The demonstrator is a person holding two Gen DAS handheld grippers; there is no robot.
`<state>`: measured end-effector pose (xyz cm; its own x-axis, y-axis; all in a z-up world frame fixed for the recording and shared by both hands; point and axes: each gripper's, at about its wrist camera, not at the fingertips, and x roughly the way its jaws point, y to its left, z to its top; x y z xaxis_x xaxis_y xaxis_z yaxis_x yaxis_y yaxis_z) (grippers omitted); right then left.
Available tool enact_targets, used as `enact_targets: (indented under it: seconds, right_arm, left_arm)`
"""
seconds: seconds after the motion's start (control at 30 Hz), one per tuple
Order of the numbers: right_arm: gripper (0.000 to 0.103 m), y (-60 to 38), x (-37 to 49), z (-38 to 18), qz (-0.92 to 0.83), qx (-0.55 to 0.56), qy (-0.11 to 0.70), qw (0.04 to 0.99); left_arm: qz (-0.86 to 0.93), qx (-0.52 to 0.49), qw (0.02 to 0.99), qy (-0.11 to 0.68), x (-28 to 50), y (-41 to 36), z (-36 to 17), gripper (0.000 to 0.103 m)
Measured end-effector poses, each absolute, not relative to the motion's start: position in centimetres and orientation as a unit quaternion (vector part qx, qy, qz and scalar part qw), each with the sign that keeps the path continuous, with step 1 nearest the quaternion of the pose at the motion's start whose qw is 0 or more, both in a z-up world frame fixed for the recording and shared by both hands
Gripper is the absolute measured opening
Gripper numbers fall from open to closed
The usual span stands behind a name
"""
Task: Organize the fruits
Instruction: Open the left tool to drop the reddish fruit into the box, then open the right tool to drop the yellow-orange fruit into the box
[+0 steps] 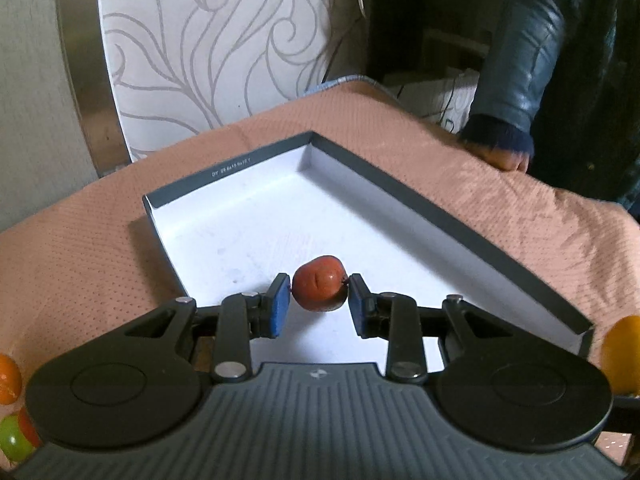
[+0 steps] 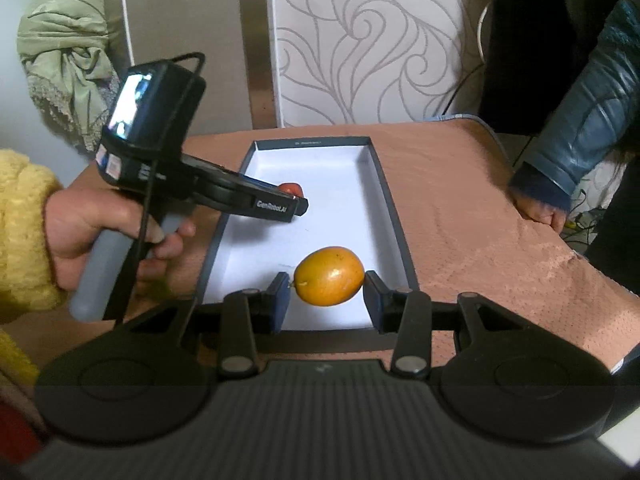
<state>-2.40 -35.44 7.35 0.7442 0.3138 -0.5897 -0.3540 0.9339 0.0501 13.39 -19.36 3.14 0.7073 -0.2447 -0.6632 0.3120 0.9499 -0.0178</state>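
1. The left gripper (image 1: pixel 319 300) pinches a small red fruit (image 1: pixel 319 283) over the white-floored box (image 1: pixel 240 216)
2. The right gripper (image 2: pixel 327 289) clamps a yellow-orange fruit (image 2: pixel 330 275) above the box's near end
3. Only the left wrist view shows an orange fruit (image 1: pixel 9 378) and a green fruit (image 1: pixel 14 442) at the table's (image 1: pixel 80 248) left edge

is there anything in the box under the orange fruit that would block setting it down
Nothing visible does. The orange fruit, between the right gripper's pads, hangs over bare white floor of the box. The red fruit in the left gripper sits farther back.
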Motion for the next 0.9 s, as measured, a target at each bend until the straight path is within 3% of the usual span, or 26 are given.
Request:
enact_targets:
  seconds: [0.23,0.4,0.9]
  right_arm:
    - [0.043,-35.4,-2.0,6.9,0.181,-0.029,0.317,0.931]
    - [0.043,-35.6,-1.1,6.2,0.180,-0.022,0.327,0.927]
    - [0.043,-35.8,3.7,4.6,0.242,-0.041,0.342,0.907]
  left_arm:
    - [-0.142,0.057,0.919,0.362,13.8,-19.0,2.5,0.042]
    - [-0.137,0.051,0.926,0.348,13.0,-18.5,3.3,0.060]
    - [-0.056,0.014,0.948,0.313,5.2,-16.2,7.1,0.060]
